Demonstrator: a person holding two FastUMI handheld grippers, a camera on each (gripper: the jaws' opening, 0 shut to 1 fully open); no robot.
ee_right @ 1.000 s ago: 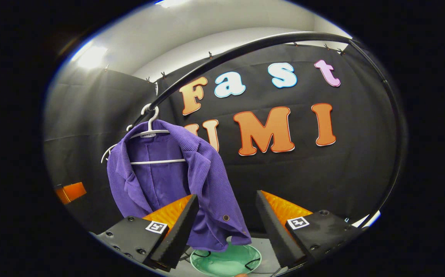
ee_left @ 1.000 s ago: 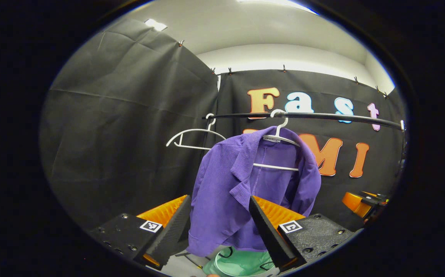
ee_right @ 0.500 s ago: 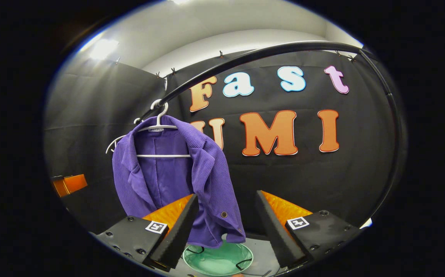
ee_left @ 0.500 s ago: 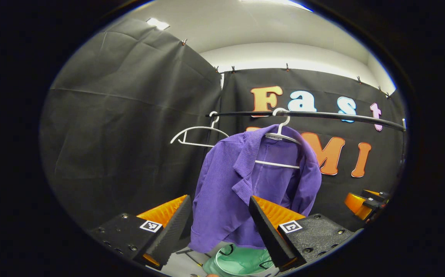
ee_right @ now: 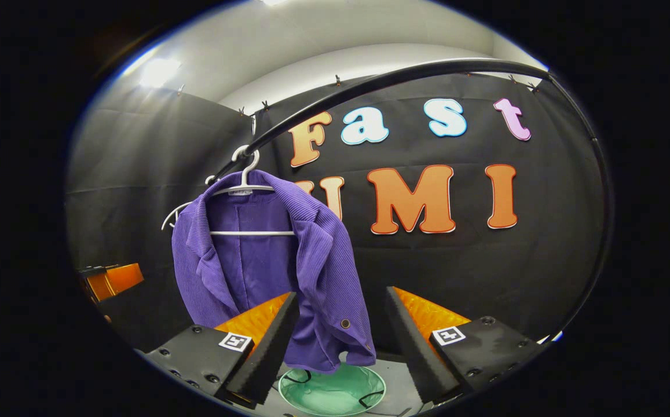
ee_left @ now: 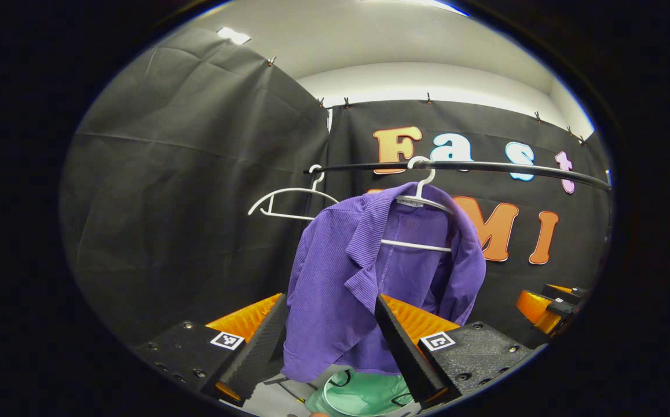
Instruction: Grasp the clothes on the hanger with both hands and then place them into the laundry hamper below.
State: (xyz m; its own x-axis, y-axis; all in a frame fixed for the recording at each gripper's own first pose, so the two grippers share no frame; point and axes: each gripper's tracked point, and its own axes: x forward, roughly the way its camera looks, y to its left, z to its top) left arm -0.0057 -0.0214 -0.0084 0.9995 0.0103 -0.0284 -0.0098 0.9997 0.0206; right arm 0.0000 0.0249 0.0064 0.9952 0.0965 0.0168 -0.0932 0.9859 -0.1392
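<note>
Left gripper [ee_left: 329,341] held low and level, fingers spread wide, nothing between them, aimed at the lower hem of the purple jacket [ee_left: 369,278] without touching it. Right gripper [ee_right: 340,341] likewise parted and empty, pointed past the jacket's [ee_right: 277,260] right front edge. Also seen far off: right gripper's orange body at the right edge of the left gripper view [ee_left: 546,301], left gripper's orange body at the left edge of the right gripper view [ee_right: 112,281]. Jacket ribbed, collar folded out, front open, a dark snap near the lower corner, draped on a white hanger [ee_left: 421,200] hooked over a black rail [ee_left: 514,169]. Second white hanger [ee_left: 288,200], bare, hooked on the same rail farther left. Directly below the jacket, a round mint-green laundry hamper [ee_right: 332,391] with black handles, standing on a pale floor [ee_left: 277,399]. Black cloth walls all round, clipped along the top; white ceiling with lit panels above.
</note>
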